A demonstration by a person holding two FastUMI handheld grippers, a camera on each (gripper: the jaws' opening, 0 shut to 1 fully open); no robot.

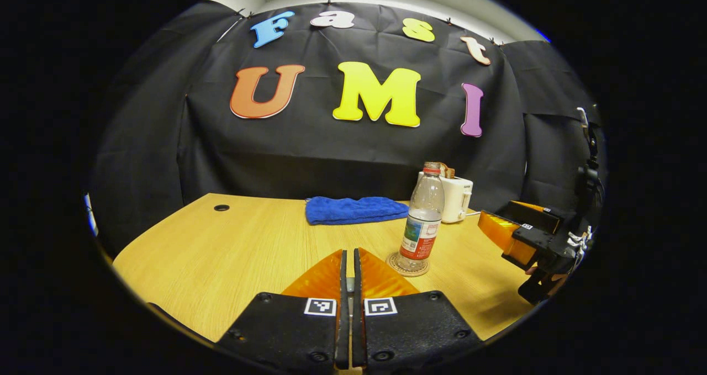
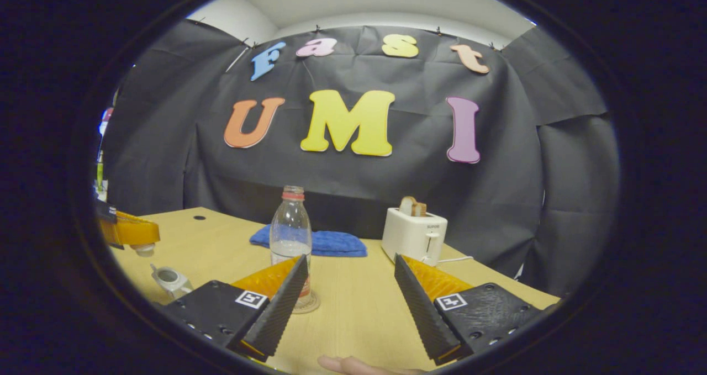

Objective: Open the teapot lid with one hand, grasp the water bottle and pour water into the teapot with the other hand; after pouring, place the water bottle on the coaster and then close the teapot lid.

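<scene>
Progress: the water bottle [image 1: 423, 220] stands upright on the coaster [image 1: 407, 265], so pouring and set-down look done (a judgement from how things lie).
Left to do: closing the lid; in the right gripper view the teapot [image 2: 170, 280] sits open-topped at the table's [image 2: 353, 303] near left edge.
Lid: a small pale piece [image 2: 144, 248] hangs under the left gripper there, probably the lid, too small to be sure.
Left gripper [image 1: 348, 270]: jaws nearly together in its own view; whether they pinch anything cannot be told.
Right gripper [image 2: 351, 297]: jaws wide apart, empty, the bottle just beyond its left finger.
Bottle's look: clear plastic, uncapped, labelled, little water left.
Elsewhere: blue cloth [image 1: 353, 209] and toaster [image 2: 414, 234] behind.
</scene>
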